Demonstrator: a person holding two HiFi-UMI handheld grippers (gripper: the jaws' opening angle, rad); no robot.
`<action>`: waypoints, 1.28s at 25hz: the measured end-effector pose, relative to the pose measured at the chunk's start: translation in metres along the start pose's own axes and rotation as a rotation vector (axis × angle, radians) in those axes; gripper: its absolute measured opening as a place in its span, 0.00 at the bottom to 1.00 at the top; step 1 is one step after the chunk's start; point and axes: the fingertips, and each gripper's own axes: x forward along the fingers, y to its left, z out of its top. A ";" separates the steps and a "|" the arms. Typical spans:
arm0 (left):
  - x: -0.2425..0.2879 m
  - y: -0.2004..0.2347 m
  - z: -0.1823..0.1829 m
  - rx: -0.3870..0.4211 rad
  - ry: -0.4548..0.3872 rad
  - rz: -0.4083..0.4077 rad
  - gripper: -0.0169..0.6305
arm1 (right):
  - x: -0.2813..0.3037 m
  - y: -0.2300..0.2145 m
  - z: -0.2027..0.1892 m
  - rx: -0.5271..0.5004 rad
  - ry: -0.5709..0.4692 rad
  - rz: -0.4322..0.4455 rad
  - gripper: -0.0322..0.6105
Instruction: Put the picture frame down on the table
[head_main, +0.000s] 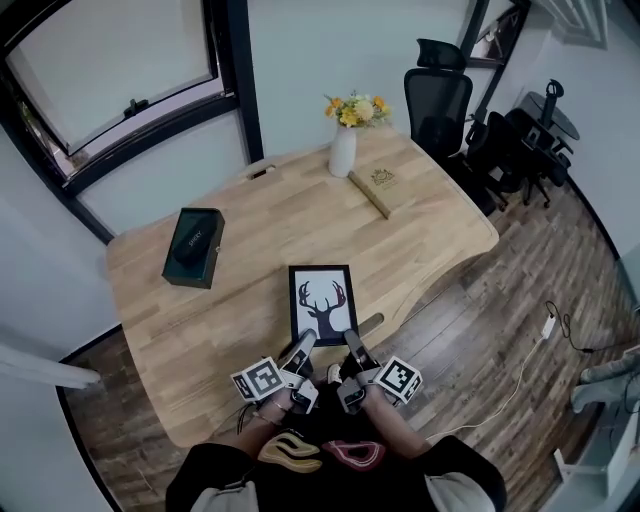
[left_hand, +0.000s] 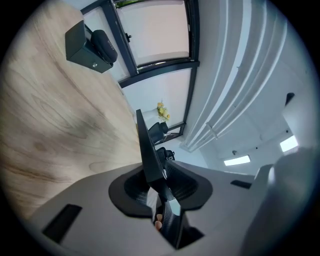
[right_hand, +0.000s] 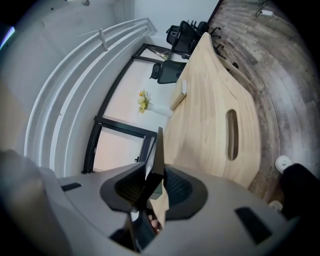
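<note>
Wooden worktop (head_main: 250, 230) below; left tool (head_main: 304, 343) and right tool (head_main: 351, 343) each clamp the picture frame (head_main: 322, 300); set-down pending: lower flat, then release.

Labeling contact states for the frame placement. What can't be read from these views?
1. Whether the picture frame touches the table: the head view looks from above, and both gripper views show it edge-on.
2. Frame's near edge: under the left gripper and right gripper, head view.
3. Mark on the wooden block: too small, head view.
</note>
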 end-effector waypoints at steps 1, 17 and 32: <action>0.002 0.000 0.001 -0.017 -0.014 0.005 0.17 | 0.002 0.001 0.003 0.001 0.009 0.001 0.23; 0.074 0.039 0.023 -0.153 -0.169 0.106 0.17 | 0.073 -0.027 0.064 -0.051 0.149 -0.043 0.24; 0.113 0.070 0.041 -0.184 -0.266 0.185 0.18 | 0.126 -0.052 0.090 -0.059 0.291 -0.075 0.24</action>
